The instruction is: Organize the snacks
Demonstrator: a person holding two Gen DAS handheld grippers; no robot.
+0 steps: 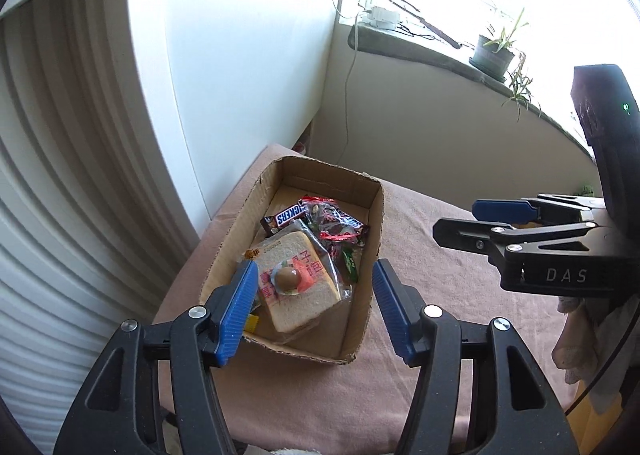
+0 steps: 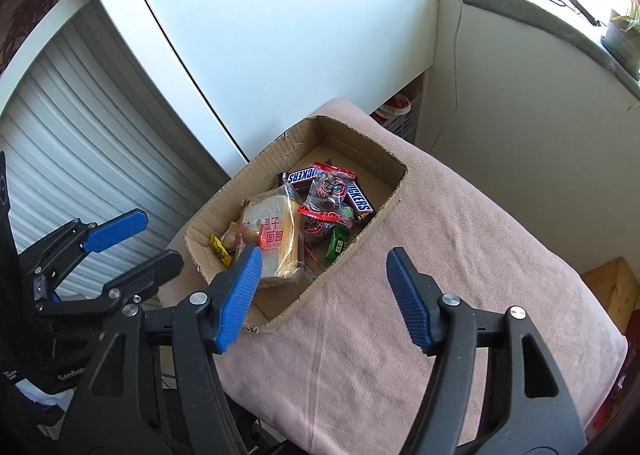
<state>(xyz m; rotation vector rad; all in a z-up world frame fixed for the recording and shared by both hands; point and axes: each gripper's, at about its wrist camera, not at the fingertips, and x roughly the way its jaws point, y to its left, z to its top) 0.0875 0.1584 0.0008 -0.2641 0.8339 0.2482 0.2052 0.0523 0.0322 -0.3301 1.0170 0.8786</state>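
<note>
A cardboard box [image 1: 370, 255] [image 2: 360, 251] sits on a pink cloth-covered table [image 1: 440, 315] [image 2: 440, 255]. Inside lie a wrapped bread slice [image 1: 296, 279] [image 2: 270, 243], Snickers bars [image 1: 290, 213] [image 2: 358, 195], red candy packets [image 1: 336, 223] [image 2: 330, 185], a green packet [image 2: 338, 247] and a yellow packet [image 2: 219, 249]. My left gripper [image 1: 314, 307] is open and empty, raised above the box's near end. My right gripper [image 2: 324, 295] is open and empty above the box's near right wall. The right gripper also shows in the left wrist view [image 1: 480, 221], the left one in the right wrist view [image 2: 140, 239].
A white cabinet [image 1: 240, 55] and slatted shutter [image 1: 60, 175] stand left of the table. A windowsill [image 1: 440, 51] with a potted plant [image 1: 494, 51] and a hanging cable [image 1: 348, 95] is behind. A wooden stool [image 2: 612, 291] stands at the right.
</note>
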